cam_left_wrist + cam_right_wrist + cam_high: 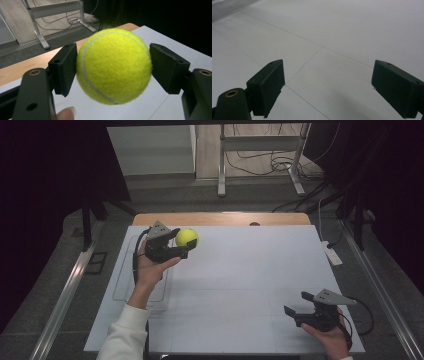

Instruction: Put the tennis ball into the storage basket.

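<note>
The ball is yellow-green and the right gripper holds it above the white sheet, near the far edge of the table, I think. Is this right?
Not quite: the left gripper holds the ball, not the right one. The left gripper view shows the ball between that gripper's pads, and the high view shows the right gripper open with nothing in it, near the front right corner. The rest is right: the ball is yellow-green, above the white sheet, near the far edge.

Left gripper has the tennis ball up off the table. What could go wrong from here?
1. The tennis ball sits between the left gripper's two flat pads, touching only at its sides; round and fuzzy, it may slip or roll out if the hand tilts.
2. It hangs near the table's far edge; dropped, it could bounce off onto the floor.
3. The right gripper is open at the near right corner, likely too far off to catch it.
</note>
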The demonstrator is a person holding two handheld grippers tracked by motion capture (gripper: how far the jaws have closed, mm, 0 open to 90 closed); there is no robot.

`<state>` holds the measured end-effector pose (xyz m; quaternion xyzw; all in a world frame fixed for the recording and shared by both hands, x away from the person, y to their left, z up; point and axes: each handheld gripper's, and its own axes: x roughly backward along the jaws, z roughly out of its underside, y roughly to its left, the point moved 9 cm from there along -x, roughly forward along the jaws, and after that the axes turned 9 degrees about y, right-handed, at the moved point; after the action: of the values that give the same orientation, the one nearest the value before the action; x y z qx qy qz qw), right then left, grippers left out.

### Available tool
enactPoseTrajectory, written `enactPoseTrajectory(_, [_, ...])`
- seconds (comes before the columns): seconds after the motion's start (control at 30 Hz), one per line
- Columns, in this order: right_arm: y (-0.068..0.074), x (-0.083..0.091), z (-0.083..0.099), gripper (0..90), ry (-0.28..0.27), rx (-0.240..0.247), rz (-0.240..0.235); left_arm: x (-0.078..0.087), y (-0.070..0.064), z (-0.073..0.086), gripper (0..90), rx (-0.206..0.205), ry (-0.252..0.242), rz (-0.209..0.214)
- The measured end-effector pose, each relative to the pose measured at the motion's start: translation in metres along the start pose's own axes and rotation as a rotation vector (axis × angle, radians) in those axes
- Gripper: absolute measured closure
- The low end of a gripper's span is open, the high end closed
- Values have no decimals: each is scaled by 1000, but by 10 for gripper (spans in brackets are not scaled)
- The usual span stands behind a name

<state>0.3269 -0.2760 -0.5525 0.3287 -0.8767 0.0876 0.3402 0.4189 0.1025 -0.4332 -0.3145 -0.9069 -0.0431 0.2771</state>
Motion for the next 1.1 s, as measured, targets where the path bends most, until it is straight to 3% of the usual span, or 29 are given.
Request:
enactPoseTrajectory(0.53, [2, -3, -2, 116, -5, 1, -12, 4, 12, 2, 266, 25, 3, -24])
enactPoseTrajectory(1.1, [5, -2, -4, 116, -15, 4, -29, 7, 43, 6, 267, 64, 47, -101])
